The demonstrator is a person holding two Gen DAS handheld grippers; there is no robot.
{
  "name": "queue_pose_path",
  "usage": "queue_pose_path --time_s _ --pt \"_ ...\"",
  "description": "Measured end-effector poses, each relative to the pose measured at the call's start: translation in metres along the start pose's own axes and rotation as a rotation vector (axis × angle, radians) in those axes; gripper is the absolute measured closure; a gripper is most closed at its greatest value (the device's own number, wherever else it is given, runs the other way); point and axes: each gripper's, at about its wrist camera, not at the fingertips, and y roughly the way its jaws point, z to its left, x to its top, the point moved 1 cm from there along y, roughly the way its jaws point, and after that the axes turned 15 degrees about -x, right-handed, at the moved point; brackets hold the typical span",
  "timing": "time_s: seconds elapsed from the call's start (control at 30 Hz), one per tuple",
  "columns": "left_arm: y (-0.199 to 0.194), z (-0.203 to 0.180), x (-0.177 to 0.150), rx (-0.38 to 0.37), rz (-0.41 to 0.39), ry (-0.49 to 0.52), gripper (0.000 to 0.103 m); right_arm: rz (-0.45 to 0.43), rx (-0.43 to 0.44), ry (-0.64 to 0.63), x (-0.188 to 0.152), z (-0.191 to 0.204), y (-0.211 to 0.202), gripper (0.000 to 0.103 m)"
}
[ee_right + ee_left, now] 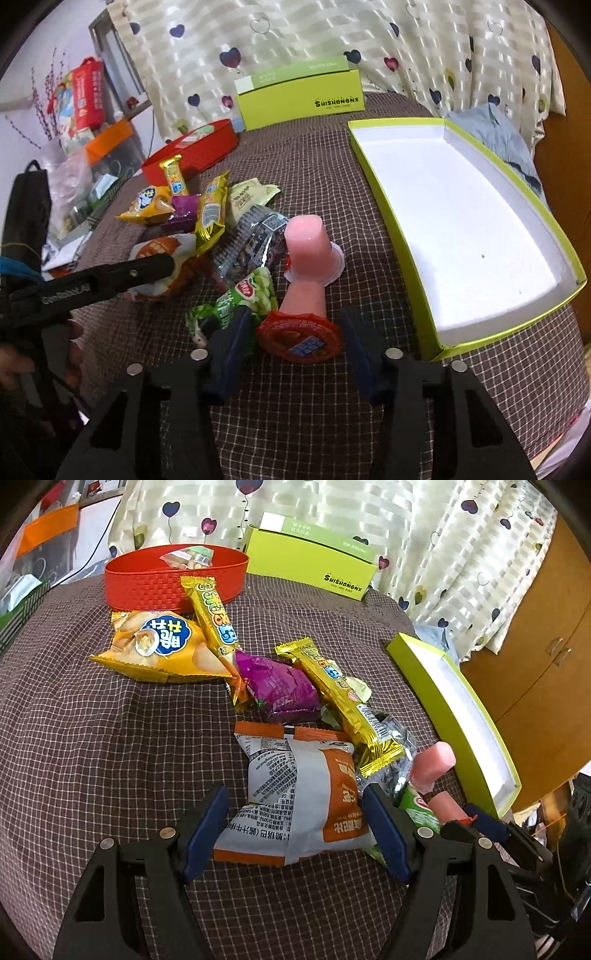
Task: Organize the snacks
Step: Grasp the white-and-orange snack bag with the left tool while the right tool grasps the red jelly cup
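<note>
Right tool [295, 350] is set astride the near pink jelly cup [301, 325], pads not yet seen touching; green box lid [509, 195] waits beside. Left tool [295, 834] is held open around the orange-and-white packet [295, 797].

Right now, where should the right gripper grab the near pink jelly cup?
Grip the near pink jelly cup across its tapered body just behind the red foil lid, coming from the lid end. It lies on its side, the lid flange wider than the body, already between the right gripper fingers.
</note>
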Motion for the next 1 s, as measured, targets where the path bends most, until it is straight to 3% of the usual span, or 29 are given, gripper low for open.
queue_pose_path --time_s 0.37,1.0 --pt "0.002 -0.003 -0.001 -0.028 -0.019 -0.003 0.039 -0.005 0.029 0.05 0.001 -0.008 -0.006 0.056" --pt "0.009 -0.002 0.002 -0.012 -0.006 -0.008 0.04 0.038 -0.021 -0.001 -0.002 0.002 0.008 0.059"
